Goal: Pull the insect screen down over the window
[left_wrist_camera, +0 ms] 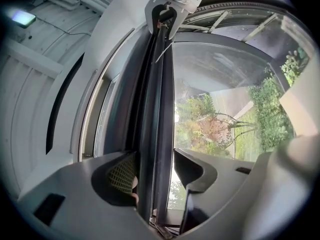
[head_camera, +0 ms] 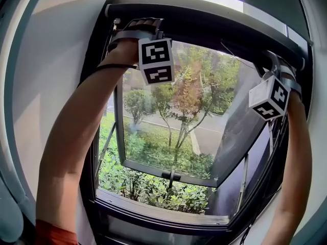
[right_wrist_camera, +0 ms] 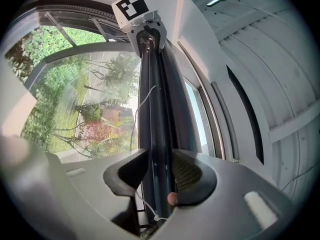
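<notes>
Slim black pull bar of the insect screen [left_wrist_camera: 155,109]: sitting high under the dark window frame [head_camera: 204,24] (screen not yet lowered), passing between both grippers' jaws.
Left gripper [left_wrist_camera: 155,168]: standing apart, daylight showing beside the bar.
Right gripper [right_wrist_camera: 159,171]: standing wide, straddling the bar.

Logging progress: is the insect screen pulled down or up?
Up: no mesh crosses the window opening; the screen's dark bar sits at the top.

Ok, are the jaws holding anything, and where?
Dark horizontal screen bar sits between the jaws of left gripper and right gripper, near its ends; clamping cannot be told.
</notes>
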Demonstrator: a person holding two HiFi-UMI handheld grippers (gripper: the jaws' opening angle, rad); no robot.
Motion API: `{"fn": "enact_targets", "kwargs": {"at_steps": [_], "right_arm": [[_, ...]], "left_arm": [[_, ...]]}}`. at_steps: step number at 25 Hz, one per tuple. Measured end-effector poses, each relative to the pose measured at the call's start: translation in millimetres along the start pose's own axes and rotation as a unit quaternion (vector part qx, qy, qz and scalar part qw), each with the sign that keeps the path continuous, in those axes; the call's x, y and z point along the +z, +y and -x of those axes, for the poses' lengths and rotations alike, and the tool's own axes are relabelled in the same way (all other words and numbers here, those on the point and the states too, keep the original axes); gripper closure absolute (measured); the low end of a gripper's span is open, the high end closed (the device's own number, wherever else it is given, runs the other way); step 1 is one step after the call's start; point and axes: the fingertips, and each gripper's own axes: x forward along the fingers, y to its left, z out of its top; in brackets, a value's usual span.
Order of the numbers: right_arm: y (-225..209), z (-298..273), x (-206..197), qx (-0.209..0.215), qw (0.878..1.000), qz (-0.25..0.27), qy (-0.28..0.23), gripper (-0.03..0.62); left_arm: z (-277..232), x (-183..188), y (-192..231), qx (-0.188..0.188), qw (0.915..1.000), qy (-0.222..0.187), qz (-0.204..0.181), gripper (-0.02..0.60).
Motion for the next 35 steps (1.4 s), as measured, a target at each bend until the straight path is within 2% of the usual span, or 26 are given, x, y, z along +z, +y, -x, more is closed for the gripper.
{"fn": "enact_targets", "kwargs": {"at_steps": [5, 13, 35], "right_arm": [[7.5, -7.8, -1.7, 0.023, 0.999, 0.019, 0.025, 0.438], [12.0, -8.0, -2.1, 0.035, 0.998, 0.028, 0.033, 0.438], [36.4, 15.9, -0.1, 0.068, 0.997, 0.022, 0.020, 0.441]], "left_arm": [[-0.9, -0.5, -0.8, 0.003, 0.9999, 0.002, -0.015, 0.370], [-2.5, -3.1, -3.9, 0.002, 0.9988, 0.015, -0.047, 0.367], [22.3, -5.6, -30.5, -0.041, 0.9978, 0.004, -0.052, 0.367]]}}
